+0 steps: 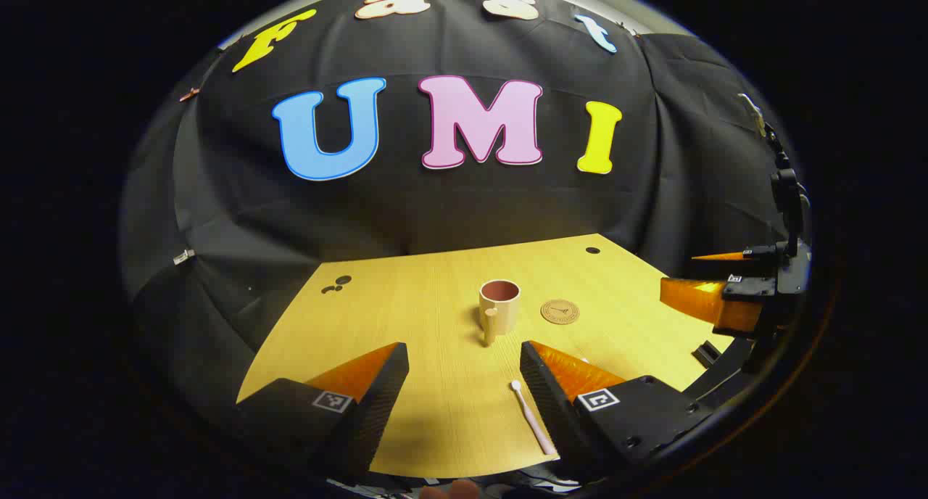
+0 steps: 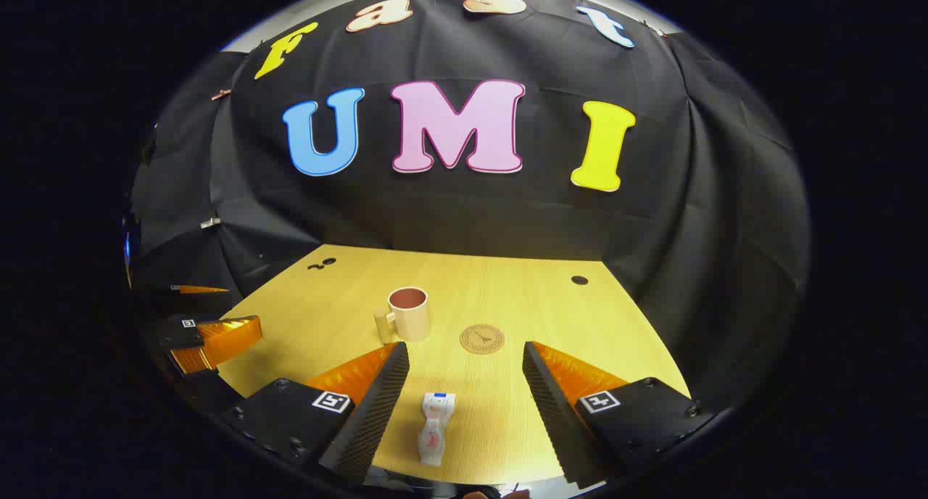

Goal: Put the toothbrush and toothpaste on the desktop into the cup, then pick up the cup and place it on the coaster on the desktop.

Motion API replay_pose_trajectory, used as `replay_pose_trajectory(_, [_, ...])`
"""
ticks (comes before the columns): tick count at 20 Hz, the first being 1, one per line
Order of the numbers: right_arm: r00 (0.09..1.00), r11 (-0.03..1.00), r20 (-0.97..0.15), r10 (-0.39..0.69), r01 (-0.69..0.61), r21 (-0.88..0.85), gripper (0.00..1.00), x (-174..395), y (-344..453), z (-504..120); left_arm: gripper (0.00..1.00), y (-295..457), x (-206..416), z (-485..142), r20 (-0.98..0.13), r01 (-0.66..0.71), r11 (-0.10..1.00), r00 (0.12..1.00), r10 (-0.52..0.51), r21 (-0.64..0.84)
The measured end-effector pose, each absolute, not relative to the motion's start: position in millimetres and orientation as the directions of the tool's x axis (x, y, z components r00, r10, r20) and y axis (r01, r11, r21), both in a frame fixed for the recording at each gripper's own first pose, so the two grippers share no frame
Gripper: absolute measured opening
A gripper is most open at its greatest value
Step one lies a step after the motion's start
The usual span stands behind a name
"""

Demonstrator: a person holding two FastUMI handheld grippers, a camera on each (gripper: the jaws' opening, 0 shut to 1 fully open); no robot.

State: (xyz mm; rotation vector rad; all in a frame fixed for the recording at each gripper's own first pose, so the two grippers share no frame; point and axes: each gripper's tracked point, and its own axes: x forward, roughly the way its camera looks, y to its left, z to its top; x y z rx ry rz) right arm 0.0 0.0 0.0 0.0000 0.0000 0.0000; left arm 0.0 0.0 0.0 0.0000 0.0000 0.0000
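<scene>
Status: nothing done yet, all steps still open.

- Toothbrush (image 1: 531, 418) lies flat on the counter (image 1: 435, 412), head pointing away, just beside the inner edge of the left gripper's (image 1: 464, 383) right-hand finger. Not grasped. Jaws spread wide, holding nothing.
- Toothpaste (image 2: 433, 426), a small tube, lies flat on the counter between the fingers of the right gripper (image 2: 464, 390), nearer the left-hand one; can't tell if it touches. Jaws released here too, nothing gripped.
- Cup (image 2: 408, 314), a mug with its handle toward the near left in the right gripper view, stands upright mid-counter. Interior looks empty from both views.
- Coaster (image 2: 481, 338), a round cork-coloured disc, sits bare just beside the cup on its right, apart from it.

Remaining: grasp toothbrush, drop in cup; grasp toothpaste, drop in cup; lift cup by body or handle, set it on coaster.

My read: each gripper is lined up with its own item, so grasps come next. The left needs a small sideways correction, since the toothbrush is off-centre between its fingers. The cup-to-coaster move is short.
</scene>
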Motion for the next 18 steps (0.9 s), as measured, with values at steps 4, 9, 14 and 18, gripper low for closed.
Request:
replay_pose_trajectory(4, [0.998,1.000,-0.066,0.016,-0.016,0.004,0.97,7,10,-21,0.96,2,2,-10,-0.024,-0.002,1.000,1.000,0.001,-0.005])
replay_pose_trajectory(9, [0.993,1.000,-0.116,0.023,-0.023,-0.003,0.97,15,21,-40,0.96,3,1,-26,-0.057,0.004,1.000,0.998,-0.005,-0.010])
replay_pose_trajectory(14, [0.982,1.000,-0.188,0.006,-0.008,-0.011,0.98,23,24,-68,0.96,4,3,-37,-0.080,0.010,1.000,0.997,-0.011,-0.014])
replay_pose_trajectory(18, [0.966,1.000,-0.258,0.001,-0.008,-0.023,0.98,29,29,-96,0.96,7,6,-46,-0.097,0.010,0.999,0.995,-0.013,-0.034])
